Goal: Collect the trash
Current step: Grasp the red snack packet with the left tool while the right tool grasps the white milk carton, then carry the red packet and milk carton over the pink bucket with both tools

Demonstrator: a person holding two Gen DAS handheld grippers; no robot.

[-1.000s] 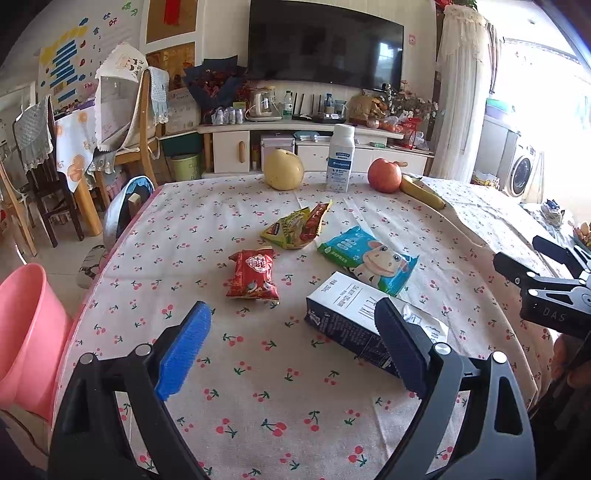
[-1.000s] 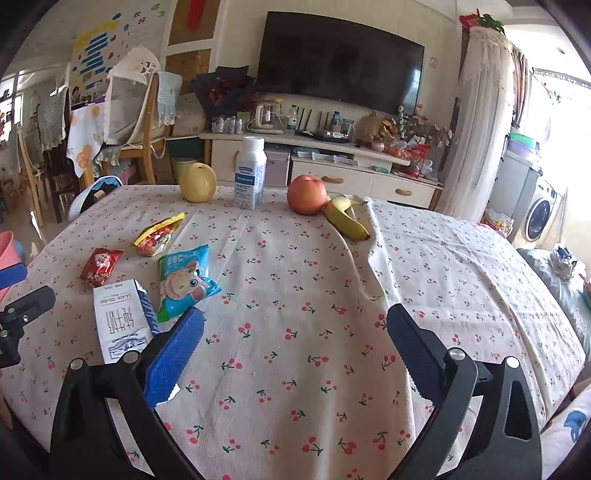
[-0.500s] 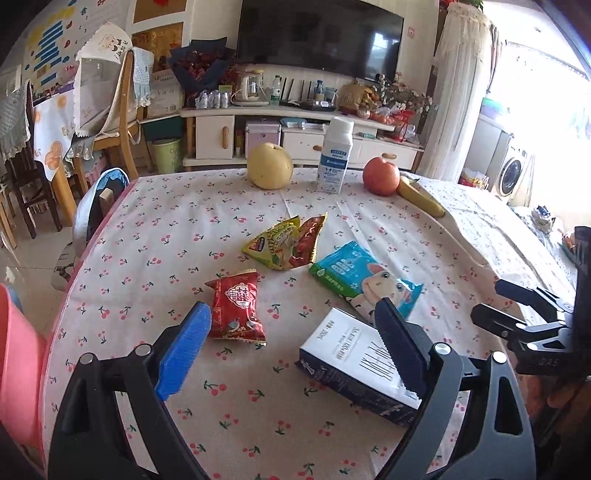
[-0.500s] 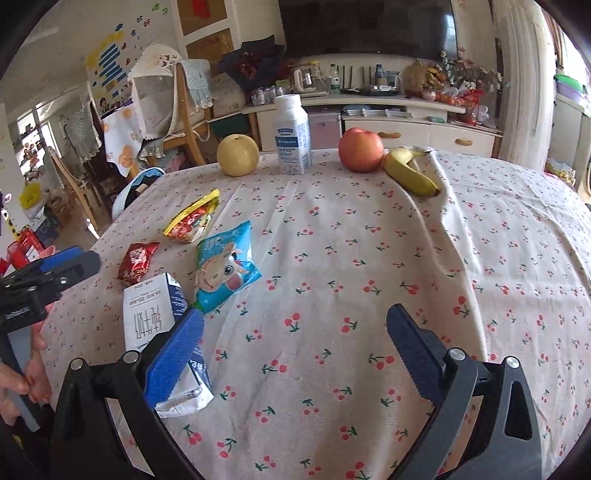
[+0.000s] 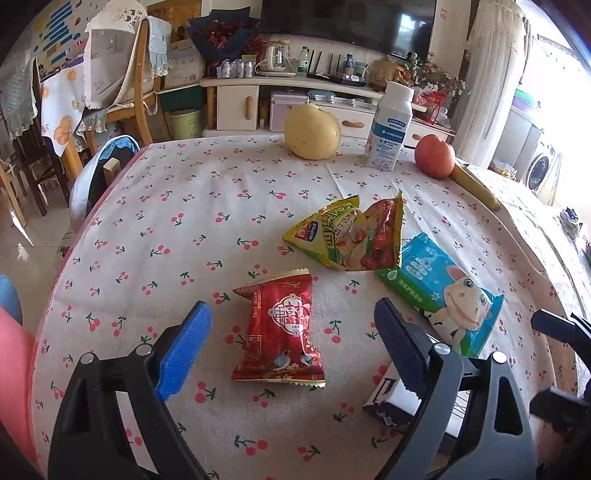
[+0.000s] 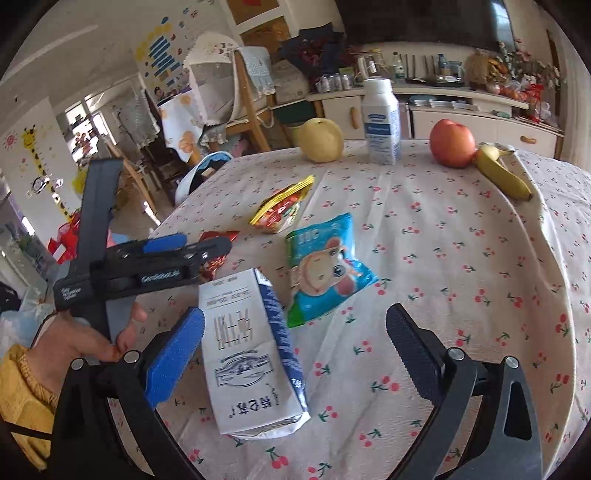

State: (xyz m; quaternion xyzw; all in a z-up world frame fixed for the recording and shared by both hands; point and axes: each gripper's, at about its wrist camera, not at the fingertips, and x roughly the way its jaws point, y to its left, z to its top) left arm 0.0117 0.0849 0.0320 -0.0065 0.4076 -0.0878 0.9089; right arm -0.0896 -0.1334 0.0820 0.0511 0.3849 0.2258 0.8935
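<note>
The red snack packet [image 5: 282, 328] is lying flat on the cherry-print tablecloth [image 5: 177, 229], now framed between the wide-open, empty fingers of the left gripper [image 5: 291, 343], which has been closing in over the last second. The right gripper [image 6: 295, 354], also gaping and holding nothing, is advancing over the flattened milk carton [image 6: 251, 354], so both pickups are probably imminent.

Along the far edge of the desk [image 5: 177, 206] stand a yellow pear [image 5: 312, 136], a white bottle [image 5: 390, 125] and a red apple [image 5: 434, 156], with a banana [image 5: 476, 186] touching the apple. A wooden chair [image 5: 138, 92] and a television [image 5: 347, 22] stand beyond.
</note>
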